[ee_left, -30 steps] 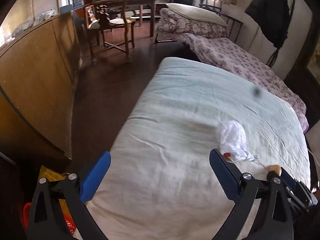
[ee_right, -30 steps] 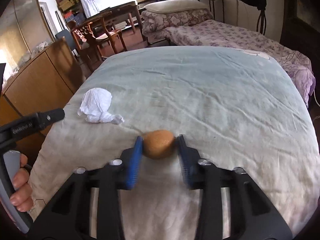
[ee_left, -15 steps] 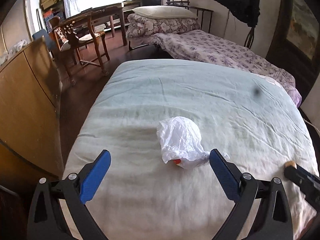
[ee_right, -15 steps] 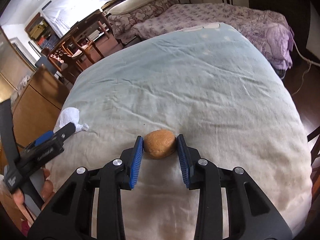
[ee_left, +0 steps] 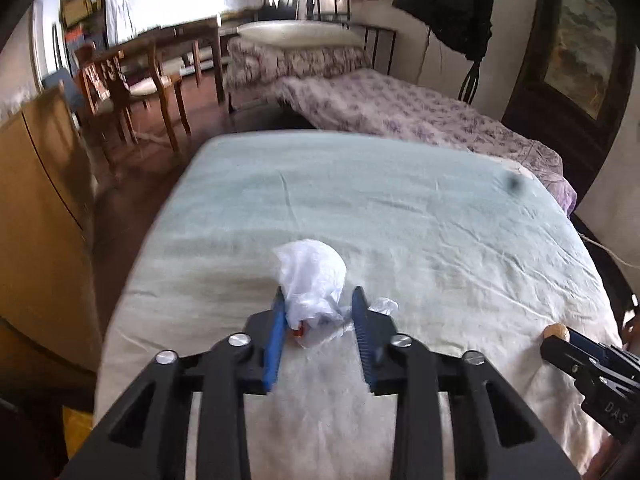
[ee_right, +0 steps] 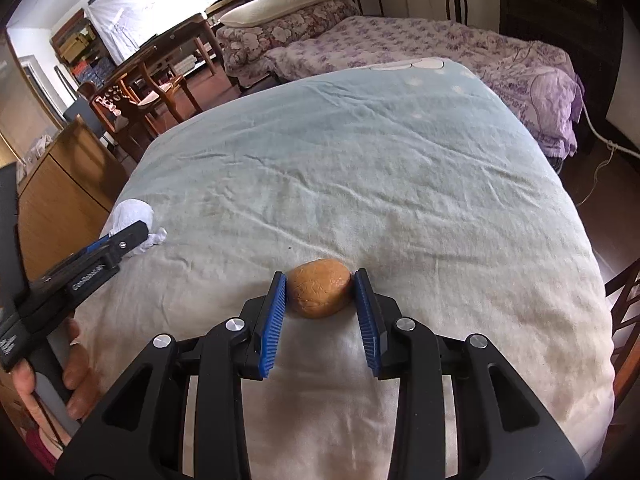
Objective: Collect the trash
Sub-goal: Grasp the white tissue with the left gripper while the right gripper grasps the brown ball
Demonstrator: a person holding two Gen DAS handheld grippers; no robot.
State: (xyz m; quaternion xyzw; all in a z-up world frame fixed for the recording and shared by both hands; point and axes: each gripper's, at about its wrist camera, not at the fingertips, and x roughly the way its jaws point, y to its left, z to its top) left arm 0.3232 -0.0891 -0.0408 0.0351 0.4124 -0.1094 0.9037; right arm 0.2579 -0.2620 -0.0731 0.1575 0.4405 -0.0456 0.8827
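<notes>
Two hand-held grippers are working over a pale green quilt (ee_left: 400,216) that is covering a bed; the left gripper (ee_left: 319,316) is sitting at the lower centre of the left wrist view, and its jaws are closing, with a crumpled white plastic bag (ee_left: 312,276) lying between the blue pads; the left pad is touching the bag's lower edge, while whether the right pad is pressing on it is hard to tell through the blur; a small red scrap (ee_left: 298,332) is showing under the bag near the left pad; the bag is resting on the quilt, close to its near edge; in the right wrist view the same bag is appearing at middle left, partly hidden behind the left gripper's black finger.

The right gripper (ee_right: 320,292) is sitting at the lower centre of its own view, its jaws partly closed and clamping a round brown lump (ee_right: 318,294) between the blue pads, both pads touching its sides; the lump is lying just above or on the quilt, and which one I cannot tell; in the left wrist view the lump is peeking out at the lower right edge; a hand (ee_right: 76,380) is gripping the left gripper's handle at the lower left of the right wrist view; a wooden cabinet (ee_left: 44,208) is standing along the left side, and a second bed with a floral purple cover (ee_right: 440,48) is lying in the upper part of the frame.
</notes>
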